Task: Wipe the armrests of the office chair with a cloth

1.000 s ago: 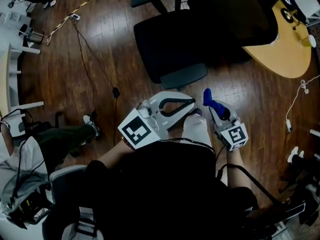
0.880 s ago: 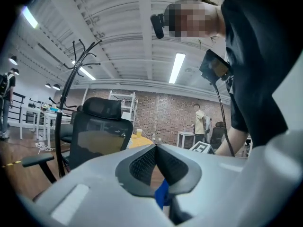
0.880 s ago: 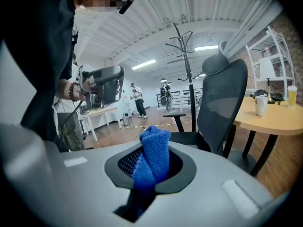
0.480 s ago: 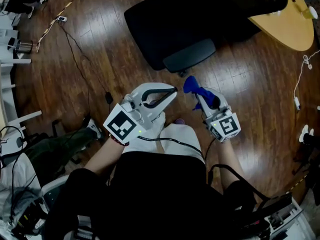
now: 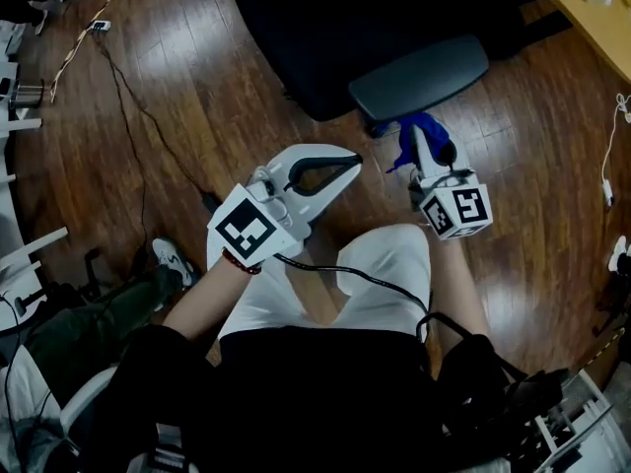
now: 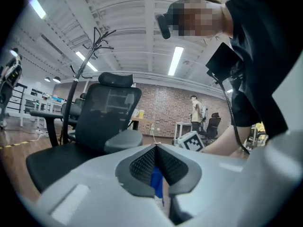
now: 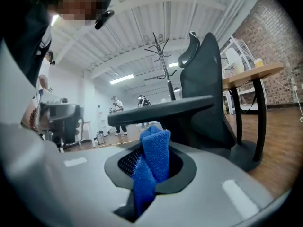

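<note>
The wiping looks not yet begun, as far as these views show. The right tool (image 5: 422, 146) is pinched on the blue cloth (image 5: 408, 138), a fold of which stands up between its jaws, and it is held close under the front end of the near armrest (image 5: 419, 77) of the office chair (image 5: 315, 28). The cloth is near that pad but, in the right gripper view, apart from it. The left tool (image 5: 353, 160) hovers beside it over the wooden floor (image 5: 177, 116), its jaw tips pressed together on nothing and playing no part for now. By my reading, what is left is the whole job: bring the cloth onto the near armrest and rub along its top, then reach across the seat to the far armrest, which is out of sight in the head view.
</note>
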Available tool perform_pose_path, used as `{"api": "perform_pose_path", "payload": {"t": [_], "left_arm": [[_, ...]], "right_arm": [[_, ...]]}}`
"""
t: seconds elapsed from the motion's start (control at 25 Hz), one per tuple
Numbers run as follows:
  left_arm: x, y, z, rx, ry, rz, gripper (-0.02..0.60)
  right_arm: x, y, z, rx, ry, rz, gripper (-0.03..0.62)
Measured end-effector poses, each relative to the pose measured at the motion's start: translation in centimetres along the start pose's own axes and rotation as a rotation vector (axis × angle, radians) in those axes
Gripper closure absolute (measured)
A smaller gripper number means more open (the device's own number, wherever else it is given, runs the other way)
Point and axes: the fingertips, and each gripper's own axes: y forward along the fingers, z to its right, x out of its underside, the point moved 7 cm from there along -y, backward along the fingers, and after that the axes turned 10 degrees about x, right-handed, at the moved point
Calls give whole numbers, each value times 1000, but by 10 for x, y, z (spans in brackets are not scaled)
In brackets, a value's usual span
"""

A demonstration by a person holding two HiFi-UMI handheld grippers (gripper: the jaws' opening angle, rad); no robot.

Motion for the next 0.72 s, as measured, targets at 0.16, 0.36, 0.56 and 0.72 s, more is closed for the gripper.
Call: {"api": "perform_pose_path", "payload": {"t": [0.16,0.36,0.56,0.72], "left_arm": [[85,-2,-16,107,64,-106,577],[154,11,-41,42,88,129,575],[192,24,-48,44,135,101,577],[198,34,-44,114,144,94,577]], "right_arm": [[7,36,6,28,-5,228,551],[1,42,13,1,-132,496,553],[-4,34,6,-4,-106,604,553],[-2,35,-27,-115,-103,610,553]]}}
